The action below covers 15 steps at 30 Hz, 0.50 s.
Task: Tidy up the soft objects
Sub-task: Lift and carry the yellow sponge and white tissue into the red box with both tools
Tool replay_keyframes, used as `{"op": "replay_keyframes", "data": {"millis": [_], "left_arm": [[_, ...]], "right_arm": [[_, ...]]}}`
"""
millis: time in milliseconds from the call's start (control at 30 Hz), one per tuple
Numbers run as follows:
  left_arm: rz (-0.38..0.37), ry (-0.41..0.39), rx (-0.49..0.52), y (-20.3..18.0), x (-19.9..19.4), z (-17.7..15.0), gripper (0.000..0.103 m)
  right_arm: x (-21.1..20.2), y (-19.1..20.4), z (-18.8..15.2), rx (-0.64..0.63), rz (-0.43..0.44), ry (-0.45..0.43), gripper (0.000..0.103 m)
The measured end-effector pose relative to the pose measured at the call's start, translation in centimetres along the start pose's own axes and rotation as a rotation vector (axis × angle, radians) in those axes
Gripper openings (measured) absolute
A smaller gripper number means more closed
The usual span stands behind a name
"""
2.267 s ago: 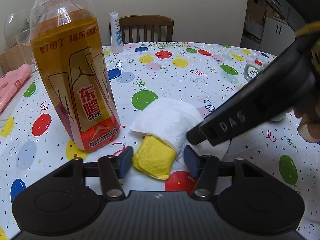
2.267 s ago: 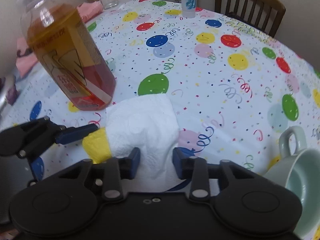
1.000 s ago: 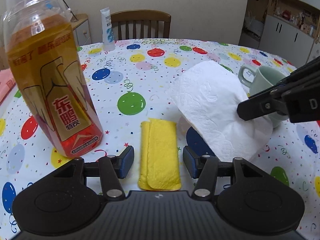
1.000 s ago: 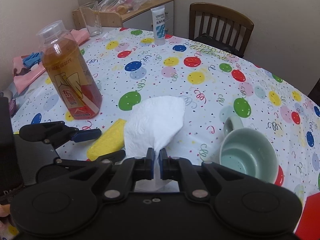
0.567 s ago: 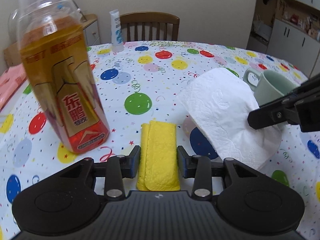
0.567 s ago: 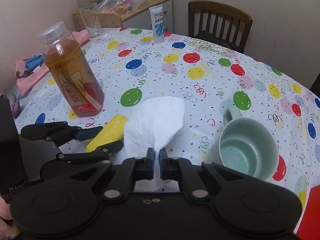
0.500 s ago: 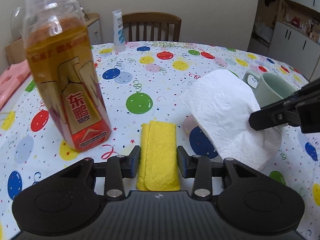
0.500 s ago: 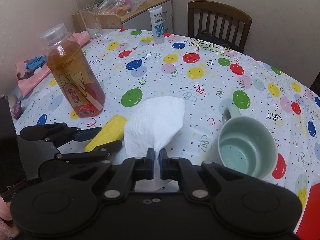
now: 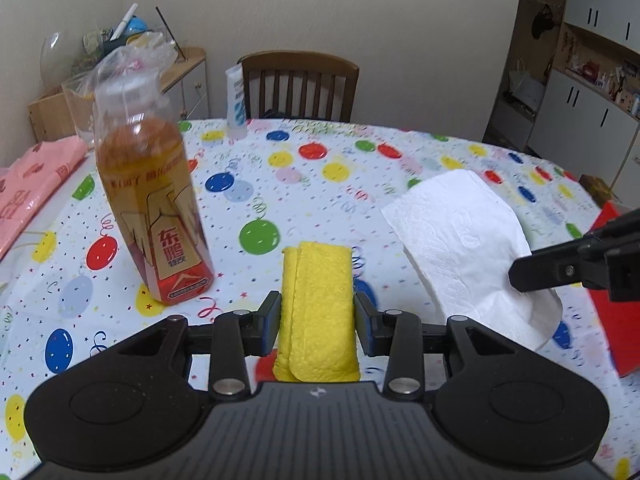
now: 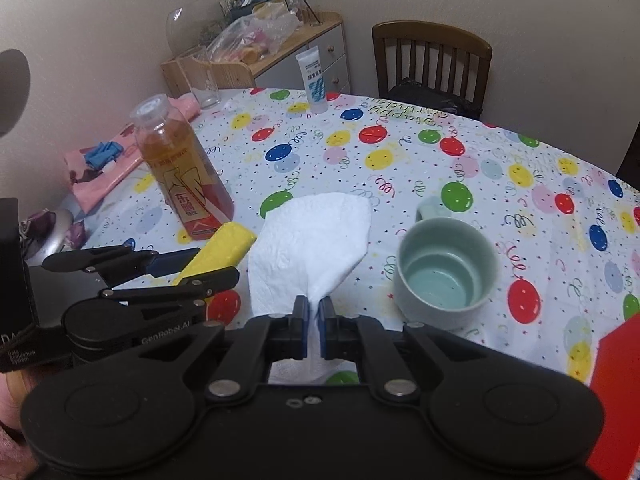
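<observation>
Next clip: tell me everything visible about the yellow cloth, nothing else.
The yellow cloth is a soft, nubbly, bright yellow piece folded lengthwise into a narrow pad, with two layered edges showing along its left side. It looks clean and dry. The left gripper holds it, one jaw pressing each long side, and it sticks out forward past the fingertips. In the right wrist view its far end points toward the base of the amber drink bottle; whether it touches the balloon-print tablecloth cannot be told.
</observation>
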State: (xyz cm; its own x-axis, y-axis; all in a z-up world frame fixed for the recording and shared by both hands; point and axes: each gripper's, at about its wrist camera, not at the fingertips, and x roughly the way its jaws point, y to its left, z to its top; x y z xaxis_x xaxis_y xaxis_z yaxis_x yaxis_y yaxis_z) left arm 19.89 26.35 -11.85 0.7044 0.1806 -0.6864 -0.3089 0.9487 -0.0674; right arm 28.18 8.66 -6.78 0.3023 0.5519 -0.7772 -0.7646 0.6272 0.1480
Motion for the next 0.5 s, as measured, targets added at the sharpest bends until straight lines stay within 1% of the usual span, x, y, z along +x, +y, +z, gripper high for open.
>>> {"op": "replay_keyframes", "data": {"millis": [233,500], "left_arm": [[-0.022,-0.026,0.017,-3.9,-3.2,0.9,0.038],[-0.082,-0.057,0.058,-10.6,-5.9,1.6,0.038]], "right_arm": [[-5.4,-2.8,-1.5,0.028,0.013,-0.066,0.005],[-10.5,-7.7,-4.2,0.07,0.006,-0.115,0.005]]}}
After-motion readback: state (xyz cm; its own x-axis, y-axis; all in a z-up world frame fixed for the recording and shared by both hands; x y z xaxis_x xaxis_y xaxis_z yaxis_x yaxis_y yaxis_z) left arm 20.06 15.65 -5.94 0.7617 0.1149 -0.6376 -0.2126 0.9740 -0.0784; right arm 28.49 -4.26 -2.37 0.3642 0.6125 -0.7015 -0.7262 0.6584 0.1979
